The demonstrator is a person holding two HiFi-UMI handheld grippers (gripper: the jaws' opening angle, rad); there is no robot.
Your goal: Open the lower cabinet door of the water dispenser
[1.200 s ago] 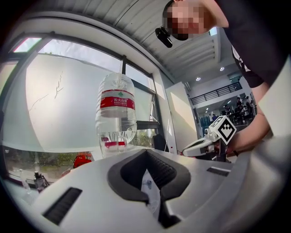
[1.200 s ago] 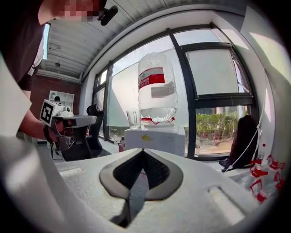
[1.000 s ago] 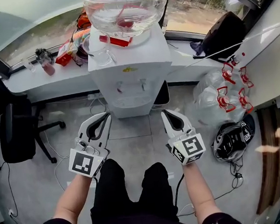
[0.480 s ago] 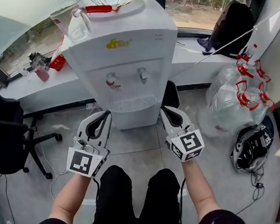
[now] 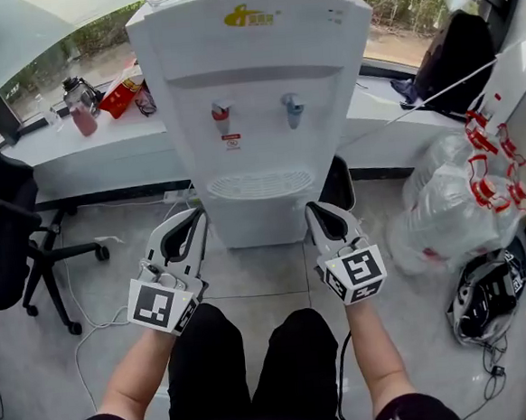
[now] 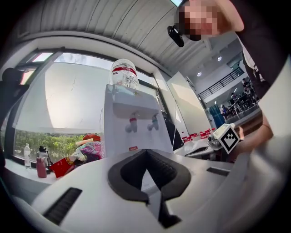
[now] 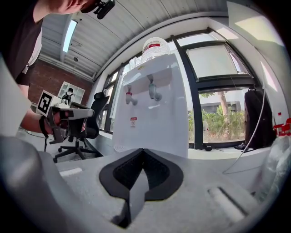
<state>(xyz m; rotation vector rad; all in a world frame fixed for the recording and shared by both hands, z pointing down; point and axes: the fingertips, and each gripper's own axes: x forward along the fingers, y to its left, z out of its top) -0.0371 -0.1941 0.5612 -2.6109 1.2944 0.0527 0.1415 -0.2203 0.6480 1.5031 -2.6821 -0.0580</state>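
Both grippers empty, facing the water dispenser (image 5: 253,87)

My left gripper (image 5: 195,219) and right gripper (image 5: 317,212) have their jaws closed on nothing. The lower cabinet door (image 5: 262,224) stands shut just ahead, between them, and neither gripper touches it.

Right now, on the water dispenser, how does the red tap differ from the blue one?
The red tap has a red top; the blue tap a bluish-grey one. The red tap sits on the left tool's side, the blue tap on the right tool's. A small label is stuck below the red tap, none below the blue tap. Both sit level, above the drip grille.
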